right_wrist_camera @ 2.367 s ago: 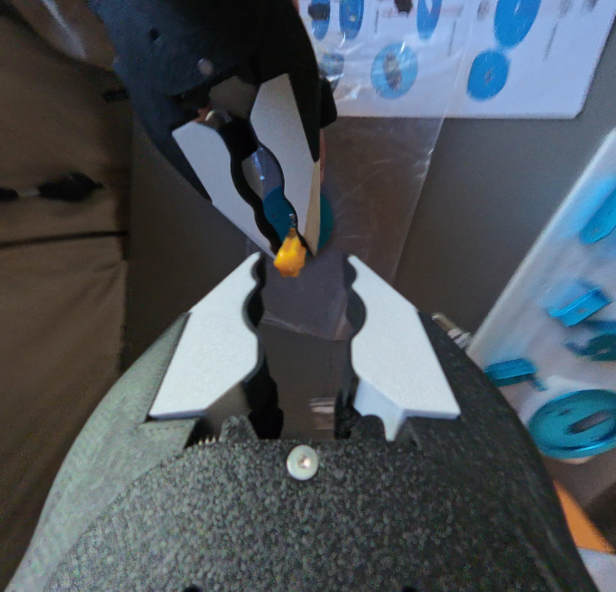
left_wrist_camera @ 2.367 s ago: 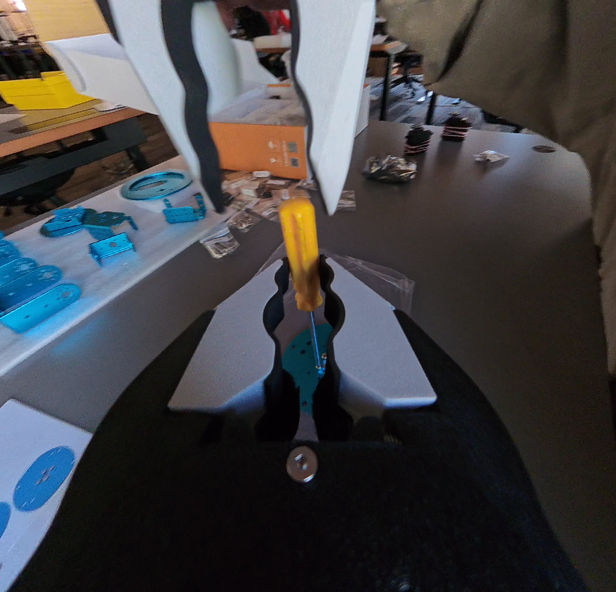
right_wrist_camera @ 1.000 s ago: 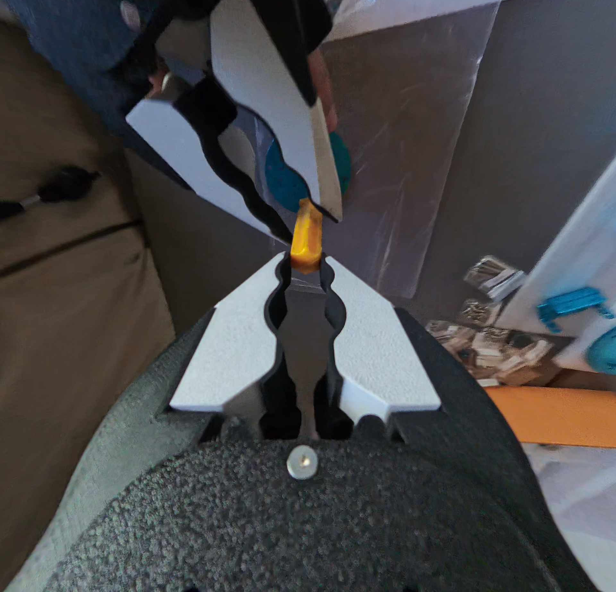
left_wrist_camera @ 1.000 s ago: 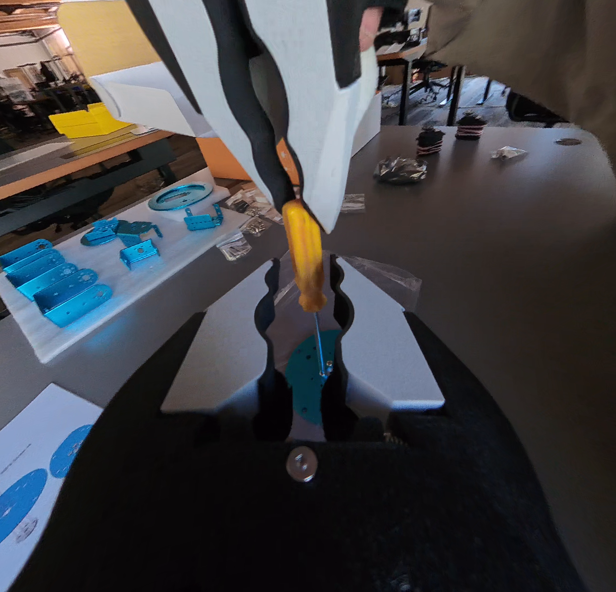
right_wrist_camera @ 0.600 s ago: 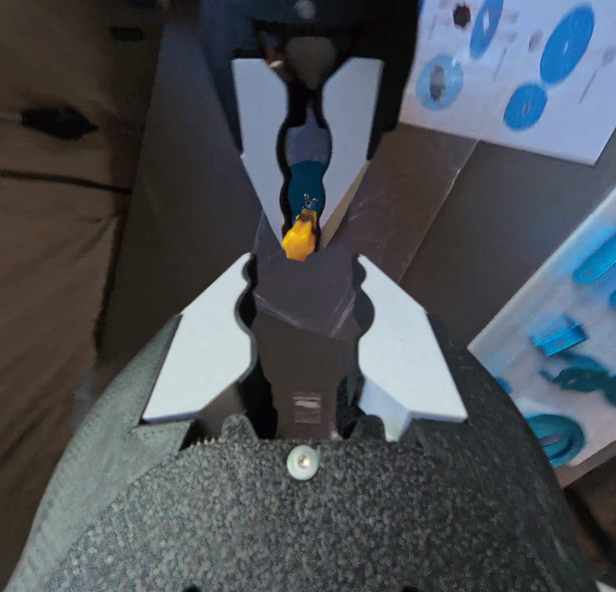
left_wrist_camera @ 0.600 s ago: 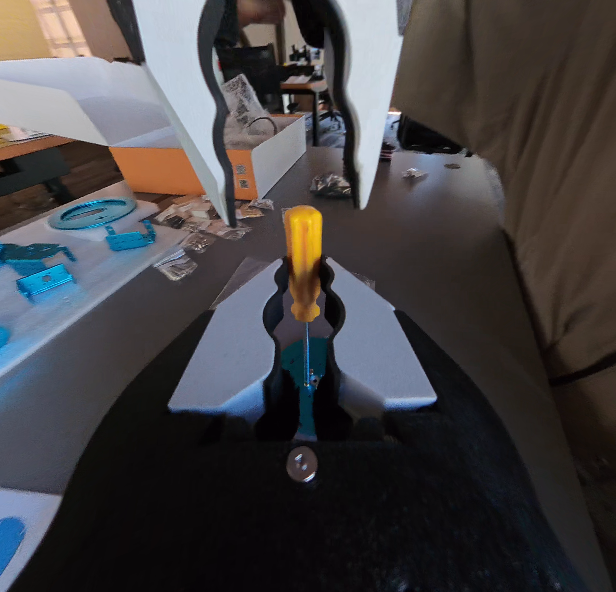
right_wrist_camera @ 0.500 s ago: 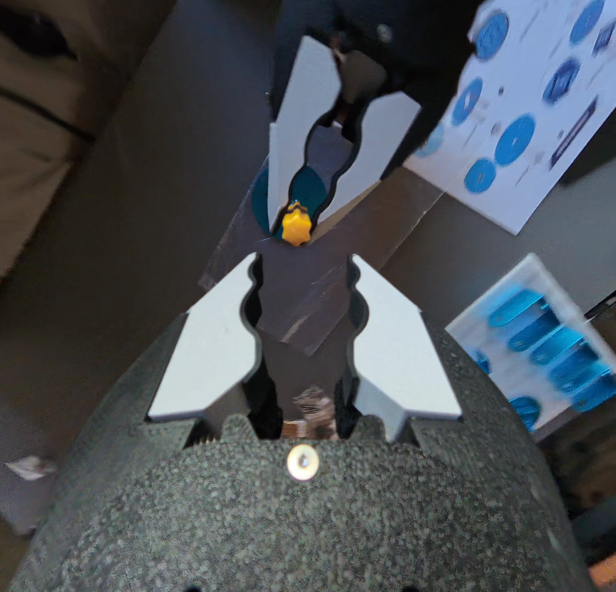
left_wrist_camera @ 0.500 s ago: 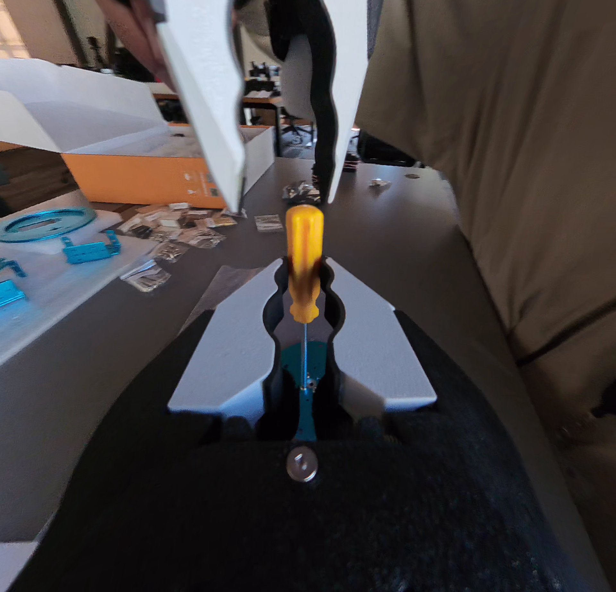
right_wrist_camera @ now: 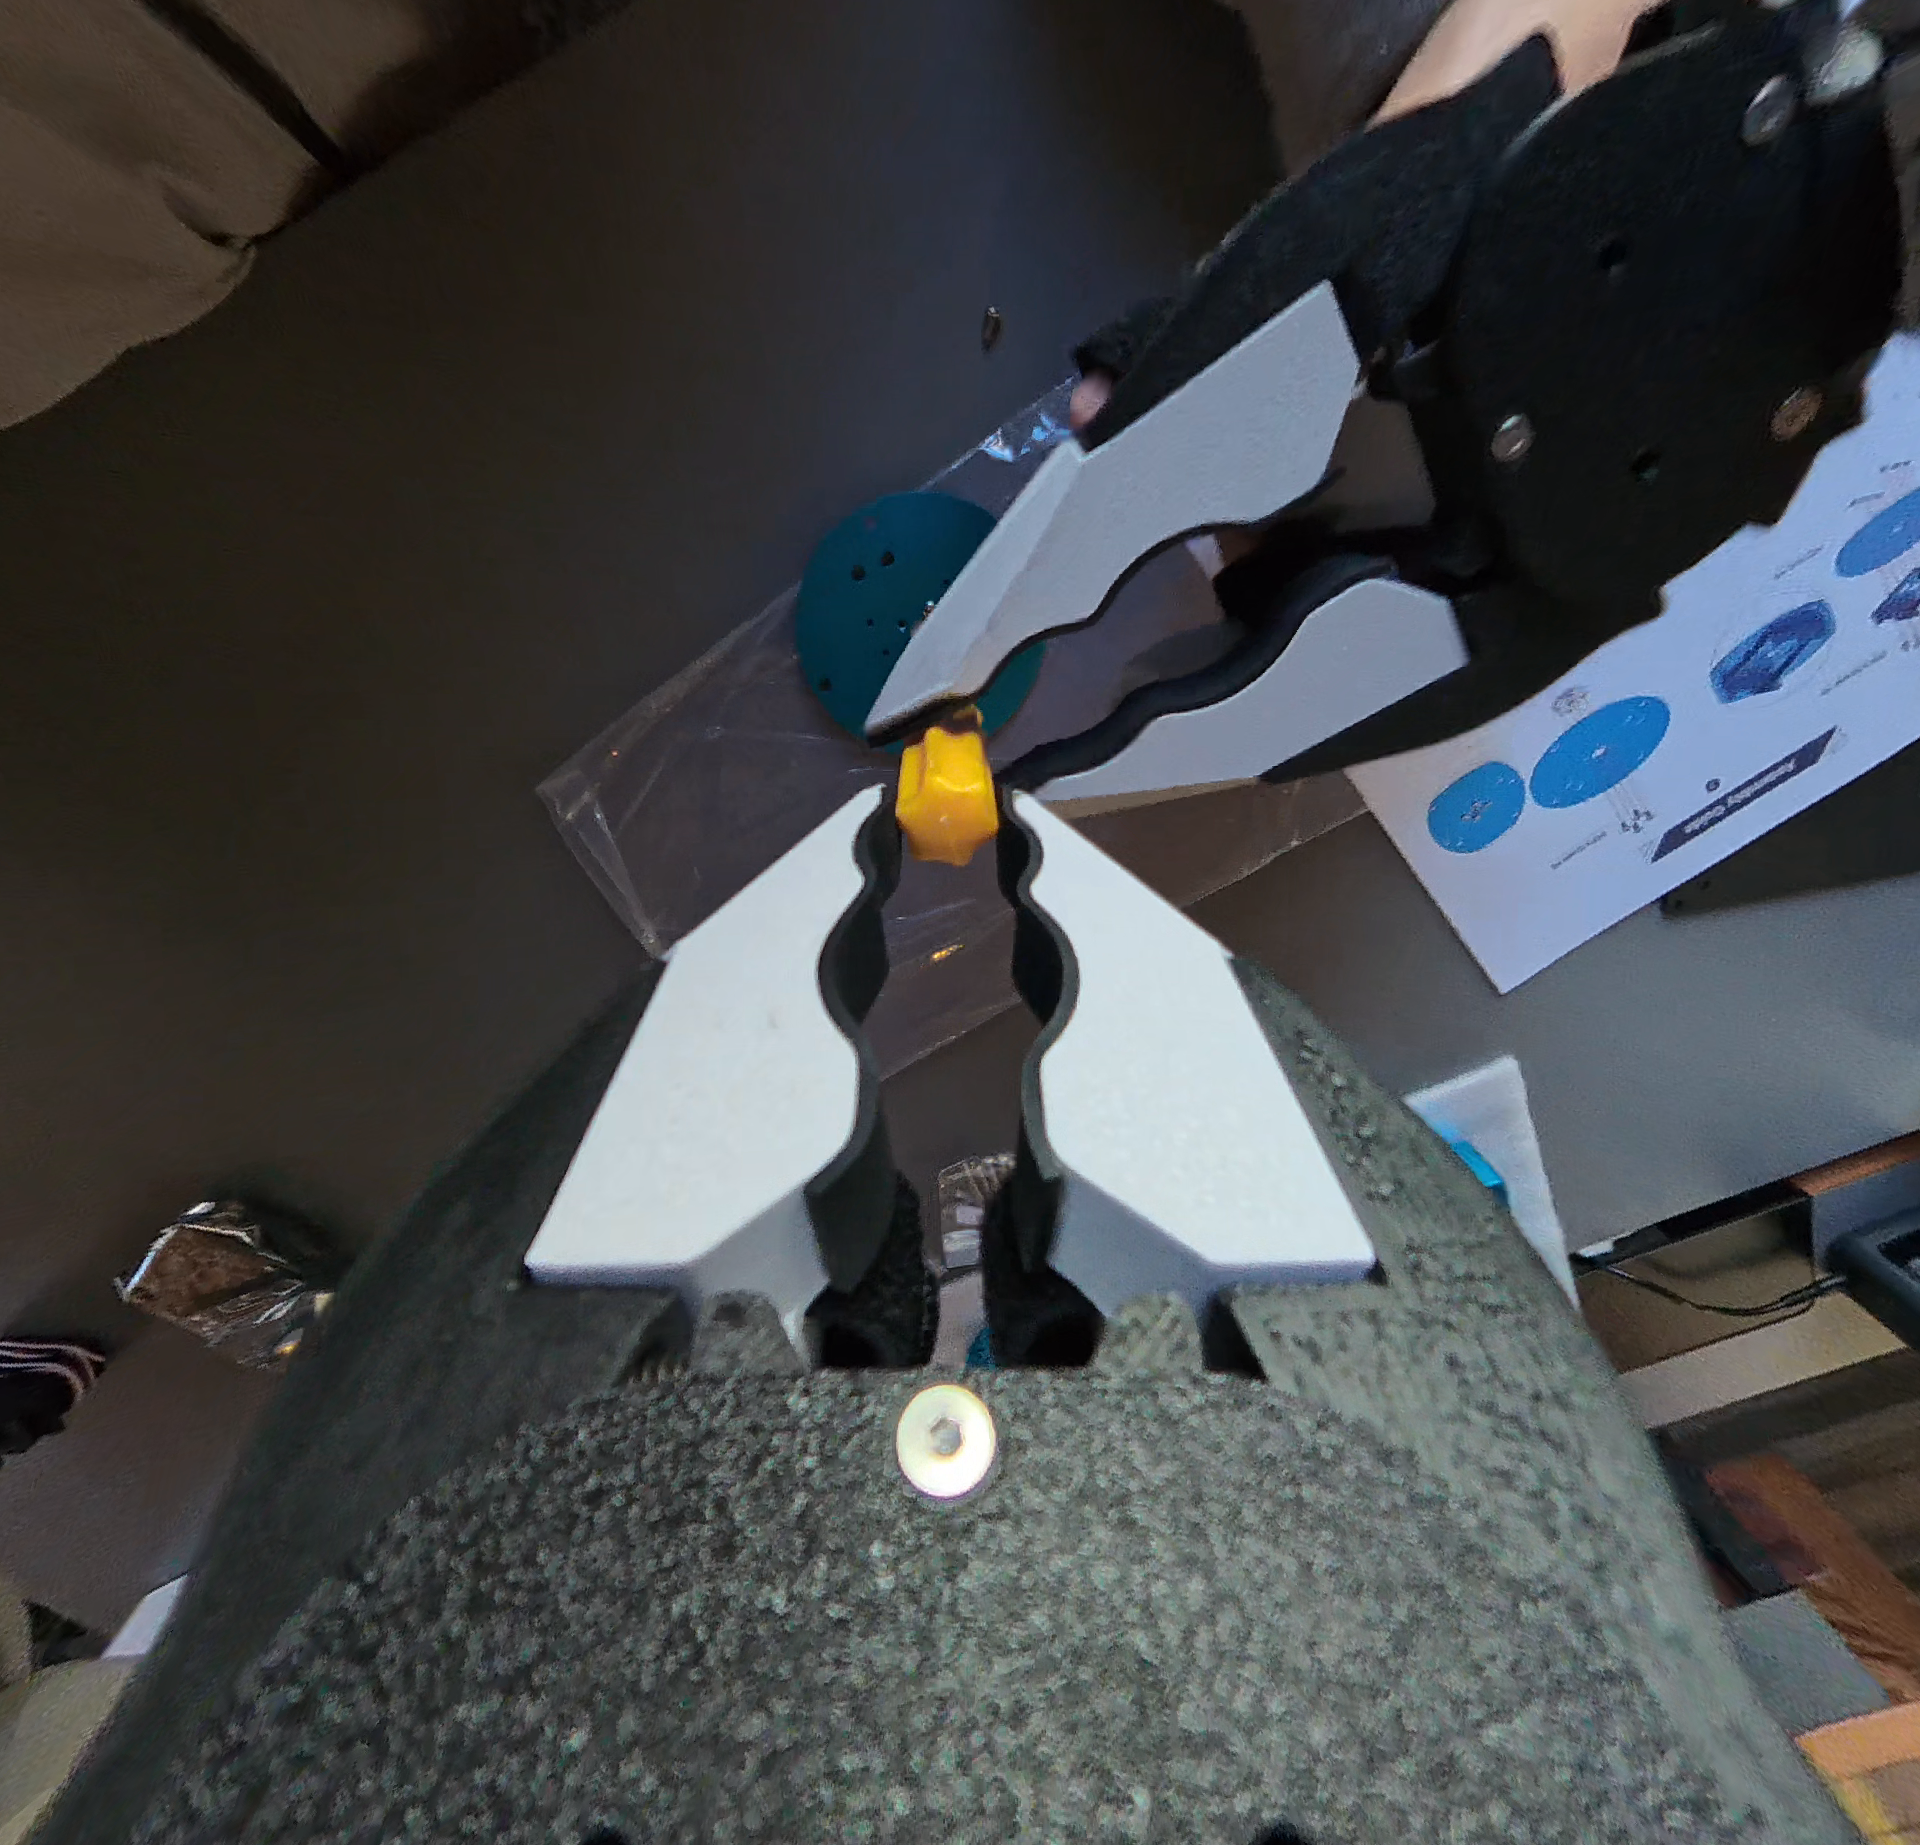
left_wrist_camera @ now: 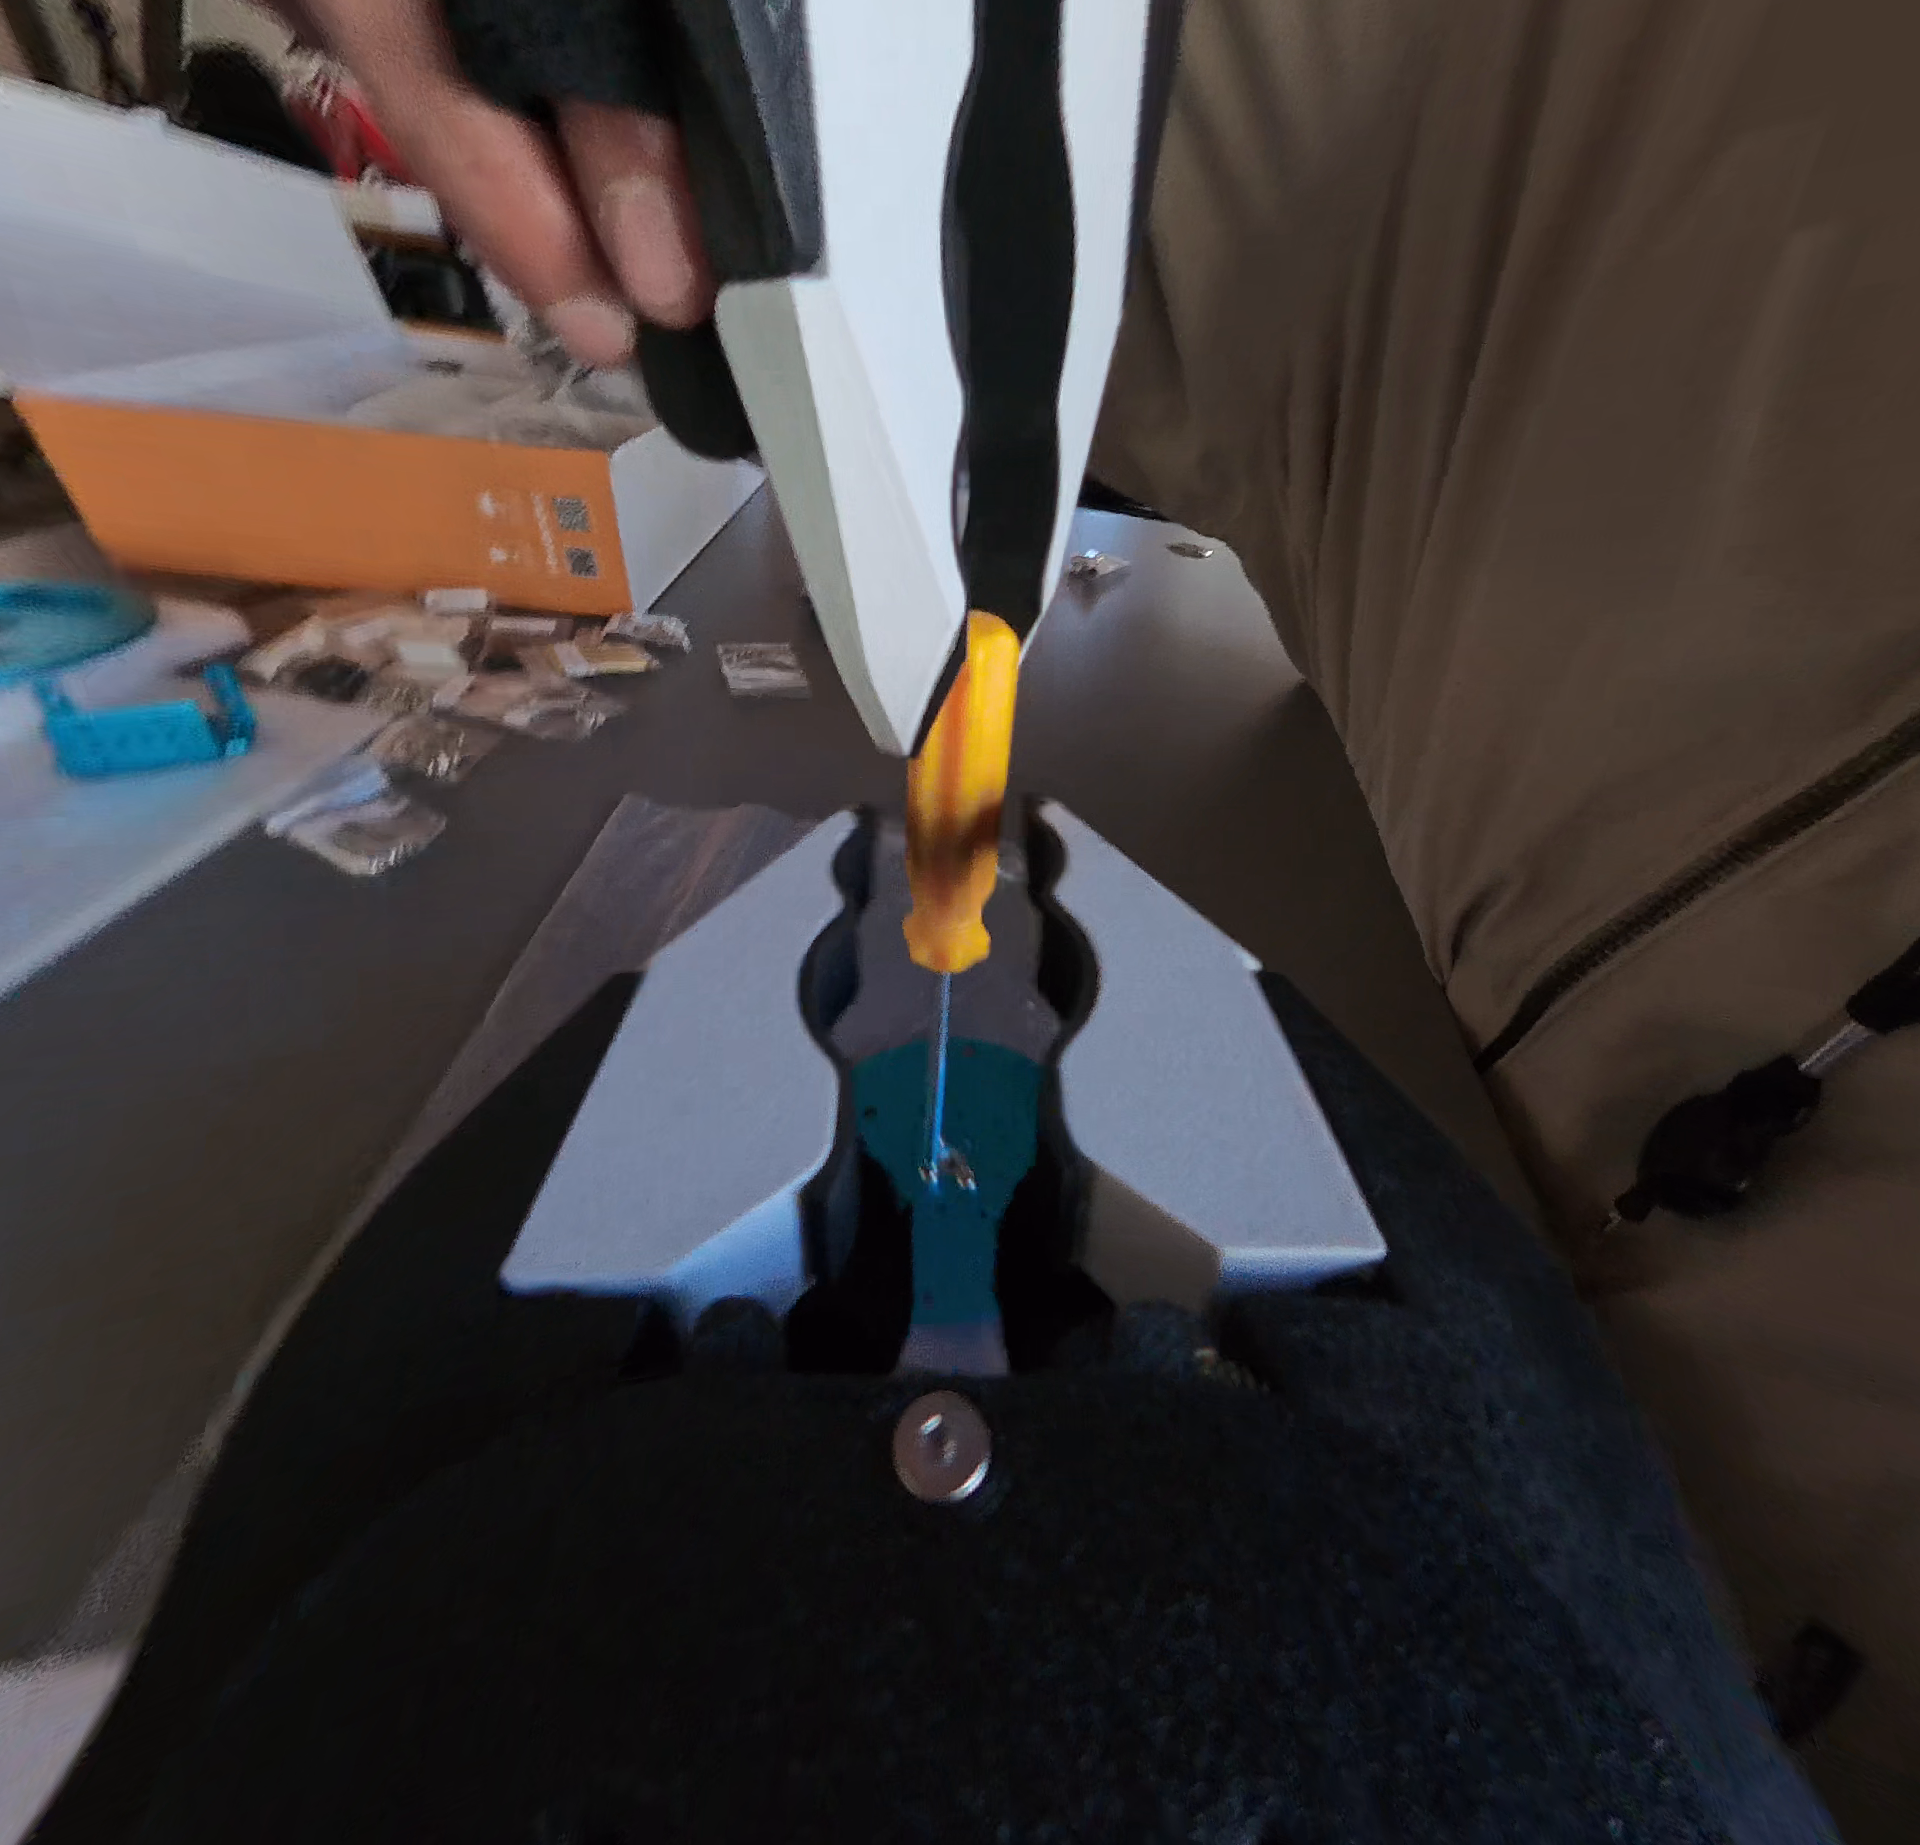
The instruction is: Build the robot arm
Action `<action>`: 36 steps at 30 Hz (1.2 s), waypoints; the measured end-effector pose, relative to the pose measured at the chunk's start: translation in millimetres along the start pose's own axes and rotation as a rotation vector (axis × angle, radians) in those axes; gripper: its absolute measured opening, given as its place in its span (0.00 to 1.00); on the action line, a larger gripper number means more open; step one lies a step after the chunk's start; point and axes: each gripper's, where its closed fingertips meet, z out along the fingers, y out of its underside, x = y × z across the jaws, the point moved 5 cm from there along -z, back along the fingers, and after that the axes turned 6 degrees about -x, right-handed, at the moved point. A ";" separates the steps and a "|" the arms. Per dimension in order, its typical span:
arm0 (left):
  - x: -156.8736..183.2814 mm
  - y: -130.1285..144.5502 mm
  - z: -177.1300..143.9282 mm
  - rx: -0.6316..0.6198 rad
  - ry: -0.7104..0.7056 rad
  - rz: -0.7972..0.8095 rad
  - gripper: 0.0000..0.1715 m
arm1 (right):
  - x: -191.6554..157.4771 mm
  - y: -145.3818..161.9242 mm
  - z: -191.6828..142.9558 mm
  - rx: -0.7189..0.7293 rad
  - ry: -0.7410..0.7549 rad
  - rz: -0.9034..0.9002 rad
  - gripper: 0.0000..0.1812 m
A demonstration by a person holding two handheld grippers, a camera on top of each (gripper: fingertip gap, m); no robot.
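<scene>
An open orange box sits toward the far edge of the dark bench; its contents are too blurred to tell. The right tongs are closed on the handle top of a yellow screwdriver. It stands nearly upright, tip down on a teal disc. The left tongs are slightly apart, straddling the screwdriver without gripping it, near the bench's near edge.

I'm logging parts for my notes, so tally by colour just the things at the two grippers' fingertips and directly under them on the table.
Yellow: 1, the screwdriver
Teal: 1, the round plate
Clear: 1, the plastic sheet
Total: 3
</scene>
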 end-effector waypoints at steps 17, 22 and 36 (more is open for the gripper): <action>13.1 80.1 10.3 -0.586 -0.275 -0.096 0.28 | 2.4 -6.9 0.1 -0.004 0.002 0.173 0.10; 15.8 80.4 14.0 -0.557 -0.295 -0.078 0.24 | 8.5 -5.1 1.5 0.047 -0.020 0.481 0.09; 18.7 80.8 18.1 -0.547 -0.331 -0.052 0.22 | -7.6 -11.6 3.7 0.147 0.220 1.496 0.09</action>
